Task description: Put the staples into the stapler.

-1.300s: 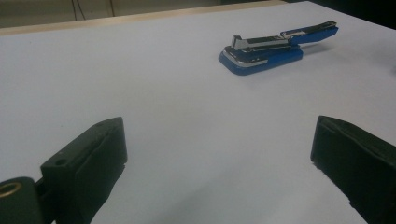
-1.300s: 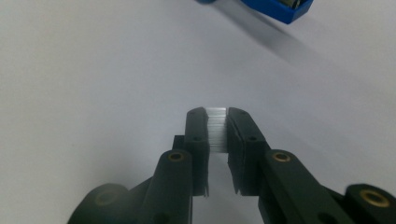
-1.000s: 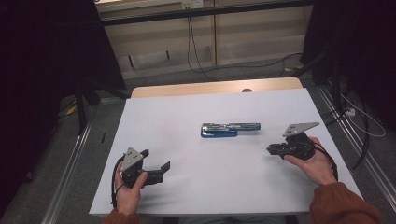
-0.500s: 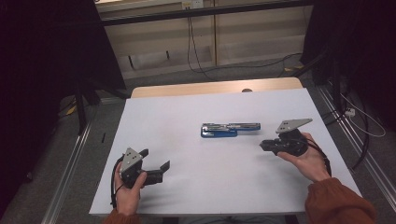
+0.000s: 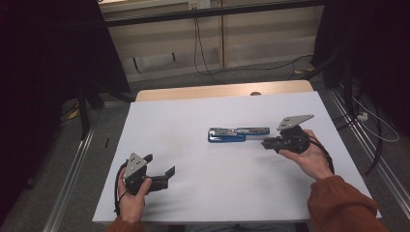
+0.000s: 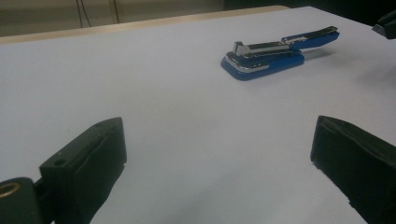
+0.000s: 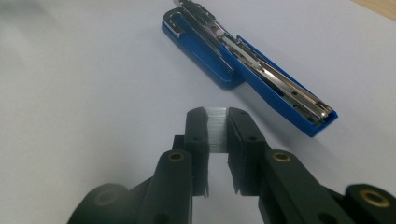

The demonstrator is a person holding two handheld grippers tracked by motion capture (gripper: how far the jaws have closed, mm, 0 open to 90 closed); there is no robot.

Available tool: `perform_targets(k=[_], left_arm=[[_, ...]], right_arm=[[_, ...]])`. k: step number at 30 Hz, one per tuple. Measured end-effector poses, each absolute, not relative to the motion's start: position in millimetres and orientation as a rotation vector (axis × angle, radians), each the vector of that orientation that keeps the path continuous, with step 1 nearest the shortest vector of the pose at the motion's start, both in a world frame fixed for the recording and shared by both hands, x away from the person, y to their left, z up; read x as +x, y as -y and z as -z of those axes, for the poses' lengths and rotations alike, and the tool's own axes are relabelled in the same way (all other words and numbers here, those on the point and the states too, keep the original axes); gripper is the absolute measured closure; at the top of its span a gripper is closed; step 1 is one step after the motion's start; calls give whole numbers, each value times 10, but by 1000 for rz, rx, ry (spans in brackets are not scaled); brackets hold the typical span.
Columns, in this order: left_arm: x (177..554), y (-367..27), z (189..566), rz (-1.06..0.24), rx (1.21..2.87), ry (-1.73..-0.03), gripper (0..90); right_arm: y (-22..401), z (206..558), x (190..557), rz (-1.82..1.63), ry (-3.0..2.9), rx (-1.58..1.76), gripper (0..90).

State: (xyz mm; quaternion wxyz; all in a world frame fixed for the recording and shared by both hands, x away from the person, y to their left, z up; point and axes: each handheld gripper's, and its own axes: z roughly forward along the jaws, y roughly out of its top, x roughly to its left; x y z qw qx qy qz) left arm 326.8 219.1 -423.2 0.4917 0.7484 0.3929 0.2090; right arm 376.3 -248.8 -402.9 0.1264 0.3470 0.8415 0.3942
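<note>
A blue stapler point(image 5: 237, 134) lies swung open in the middle of the white table point(image 5: 193, 111), its metal staple channel facing up point(image 7: 243, 56). My right gripper point(image 5: 267, 143) hovers just right of the stapler's open end, shut on a short strip of staples point(image 7: 216, 128) that stands between its pads. In the right gripper view its tips point(image 7: 216, 119) point at the stapler's long arm, a little short of it. My left gripper point(image 5: 159, 164) rests near the front left of the table, jaws wide apart with nothing between them point(image 6: 219, 154); the stapler point(image 6: 275, 53) lies well beyond it.
The table's wooden far edge point(image 5: 217, 91) borders a floor with cables point(image 5: 203, 53). Metal rails point(image 5: 72, 164) run along both sides of the table. White tabletop stretches between the left gripper and the stapler.
My right gripper has moved left toward the stapler's open end, slightly raised, still holding the staple strip. The left gripper and the stapler have stayed put.
</note>
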Motion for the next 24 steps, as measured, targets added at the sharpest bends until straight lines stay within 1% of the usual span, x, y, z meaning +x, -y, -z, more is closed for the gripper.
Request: perform_targets(k=[13,24], left_arm=[[3274,-2202,4231,-506,1817,-952,37],[3281,-2201,4236,-506,1814,-954,37]], right_arm=[[2305,3975,3954,-1175,-2465,953,789],[2272,3949,4064,-1195,-2439,952,789]])
